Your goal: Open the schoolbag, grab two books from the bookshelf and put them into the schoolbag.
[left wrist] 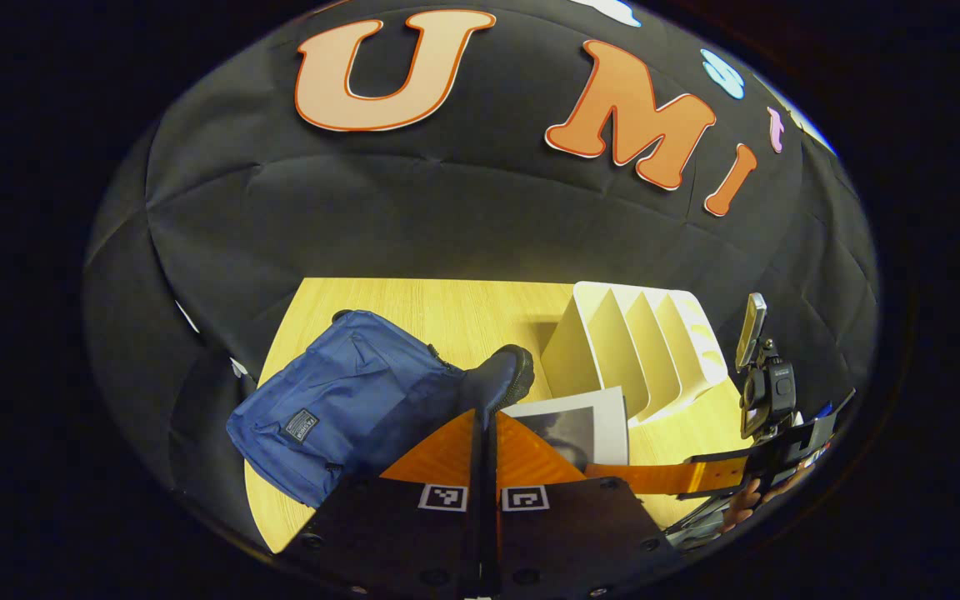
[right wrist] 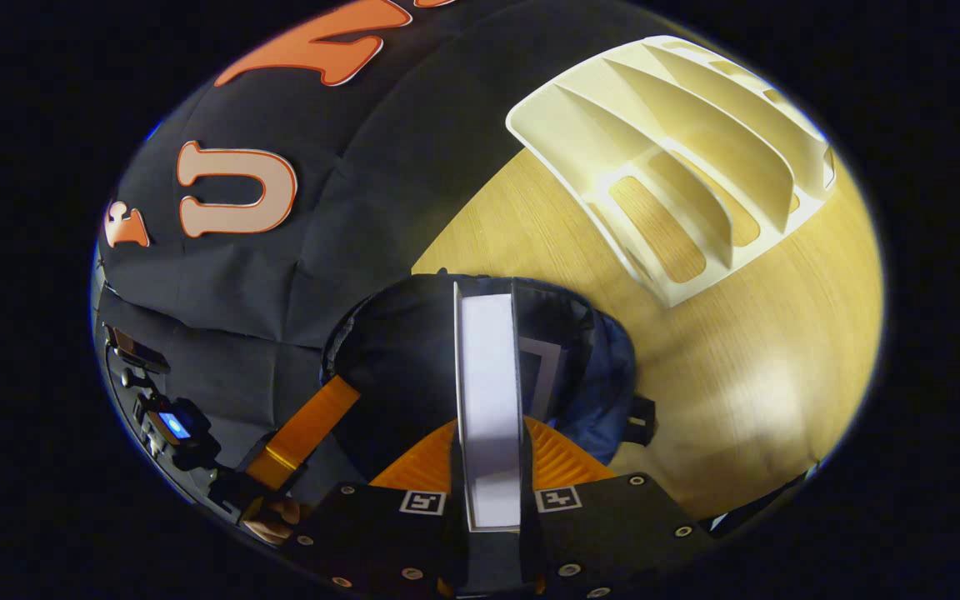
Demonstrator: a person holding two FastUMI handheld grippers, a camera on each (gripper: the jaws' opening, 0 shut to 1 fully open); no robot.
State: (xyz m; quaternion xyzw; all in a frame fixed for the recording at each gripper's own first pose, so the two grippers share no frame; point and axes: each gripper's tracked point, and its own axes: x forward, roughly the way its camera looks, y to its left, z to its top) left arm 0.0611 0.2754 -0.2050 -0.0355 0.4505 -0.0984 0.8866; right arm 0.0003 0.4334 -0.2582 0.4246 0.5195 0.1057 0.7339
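The blue schoolbag (left wrist: 338, 408) lies on the wooden table (left wrist: 447, 312). My left gripper (left wrist: 486, 412) is shut on the dark rim of its mouth (left wrist: 505, 371) and holds it up. My right gripper (right wrist: 488, 421) is shut on a white book (right wrist: 488, 367), seen edge-on, over the bag's open mouth (right wrist: 397, 350). From the left gripper view the same book (left wrist: 592, 417) shows its pale cover with a dark picture, just right of the bag. Behind it, inside the bag, a pale-edged corner (right wrist: 547, 367) looks like another book. The white bookshelf (right wrist: 680, 158) has bare slots.
The bookshelf (left wrist: 638, 350) stands on the table's right, close behind the held book. A hand (left wrist: 747, 500) holds the right gripper near the table's right edge. The left gripper's finger (right wrist: 305, 429) reaches the bag's rim. Black cloth walls the table's far side.
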